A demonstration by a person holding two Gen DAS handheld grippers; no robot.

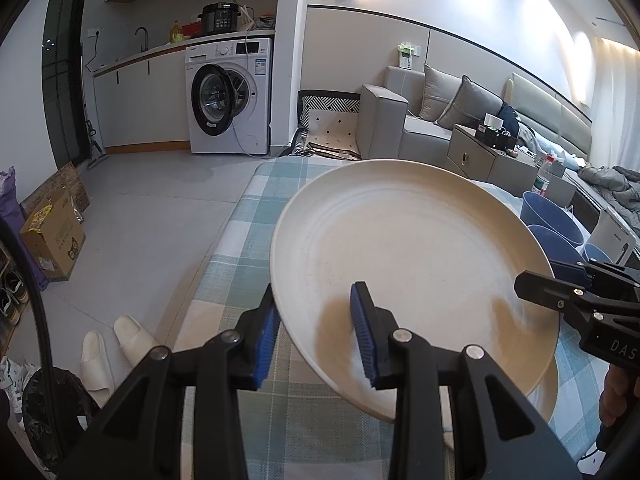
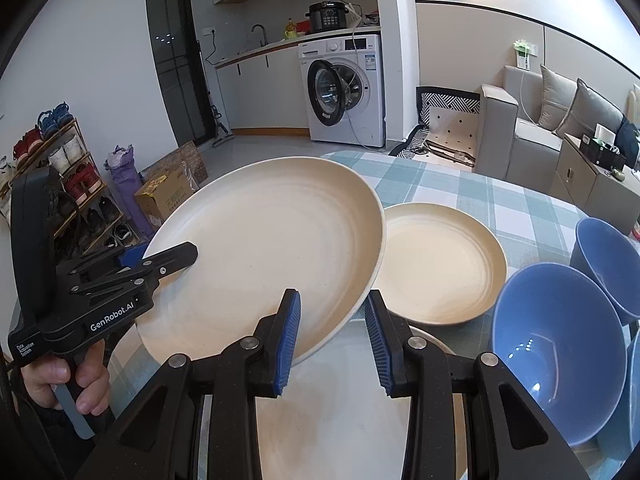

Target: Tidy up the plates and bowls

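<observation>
A large cream plate (image 1: 416,264) is held tilted above the checked tablecloth (image 1: 240,216). My left gripper (image 1: 320,336) straddles its near-left rim, jaws wide apart, one pad above and one below. In the right wrist view this plate (image 2: 264,256) is raised, with the left gripper (image 2: 168,258) at its left rim. My right gripper (image 2: 332,340) straddles its right rim, jaws apart. Another cream plate (image 2: 340,408) lies under my right gripper. A smaller cream plate (image 2: 440,264) lies behind. Blue bowls (image 2: 560,344) stand at right.
The table's left edge drops to the floor with white slippers (image 1: 116,344), a cardboard box (image 1: 52,236) and a shoe rack (image 2: 60,168). A washing machine (image 1: 228,96) and a sofa (image 1: 420,120) stand beyond the table.
</observation>
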